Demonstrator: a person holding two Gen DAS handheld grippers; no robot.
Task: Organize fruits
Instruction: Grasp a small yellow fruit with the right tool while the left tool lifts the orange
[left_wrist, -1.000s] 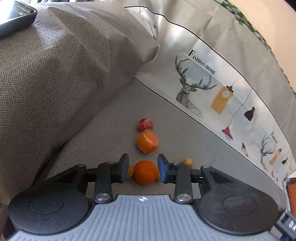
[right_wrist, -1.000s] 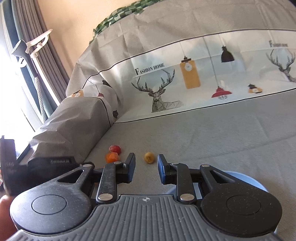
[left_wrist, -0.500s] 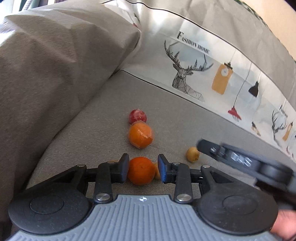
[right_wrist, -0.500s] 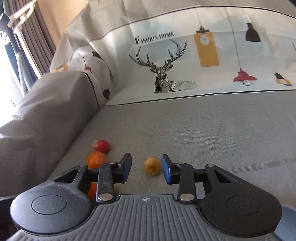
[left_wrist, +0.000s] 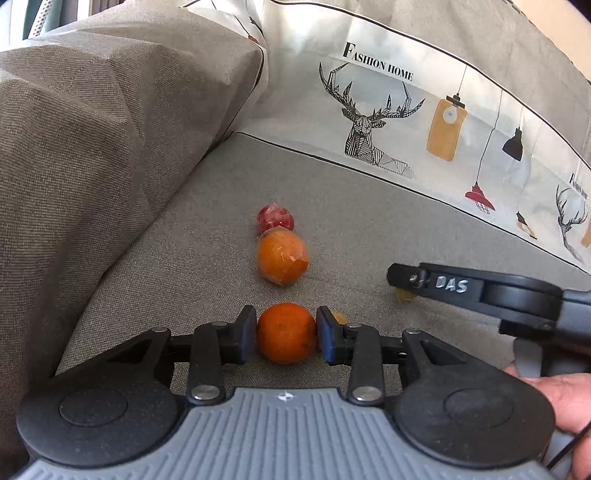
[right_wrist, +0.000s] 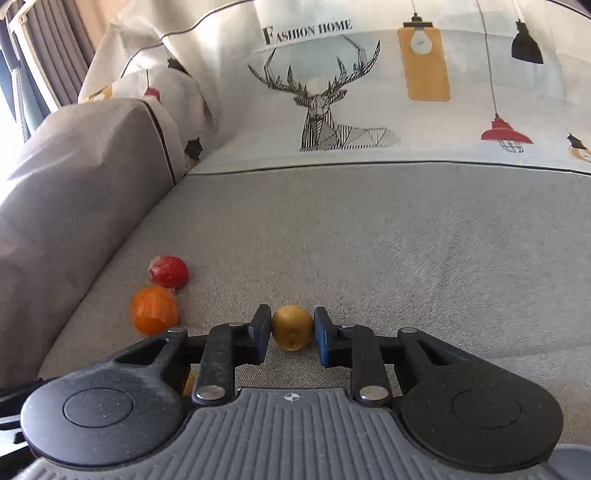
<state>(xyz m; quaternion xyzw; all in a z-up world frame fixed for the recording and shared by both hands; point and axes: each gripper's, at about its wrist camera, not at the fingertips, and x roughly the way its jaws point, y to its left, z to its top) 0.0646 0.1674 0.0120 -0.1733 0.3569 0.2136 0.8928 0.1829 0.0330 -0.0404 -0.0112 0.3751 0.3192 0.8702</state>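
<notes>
A bare orange (left_wrist: 286, 334) lies on the grey sofa seat and fills the gap of my left gripper (left_wrist: 286, 328). The pads stand close at its sides, and I see no squeeze. Beyond it lie a film-wrapped orange (left_wrist: 282, 256) and a wrapped red fruit (left_wrist: 275, 218). A tiny yellow fruit (left_wrist: 338, 316) peeks out behind the right pad. The jaws of my right gripper (right_wrist: 292, 326) are closing, and both pads touch the small yellow-brown fruit (right_wrist: 291, 325) between them. In the left wrist view that gripper's finger (left_wrist: 424, 280) hides most of this fruit.
The padded armrest (left_wrist: 92, 147) rises on the left, close to the fruits. The deer-print backrest cover (right_wrist: 332, 92) walls the far side. Bare seat (right_wrist: 406, 240) stretches to the right. A hand (left_wrist: 561, 398) holds the right gripper. A pale blue rim (right_wrist: 570, 456) shows at bottom right.
My left gripper slid forward until the bare orange sat between its pads, jaw gap unchanged. My right gripper came in low from the right, widened, then narrowed around the yellow-brown fruit.
</notes>
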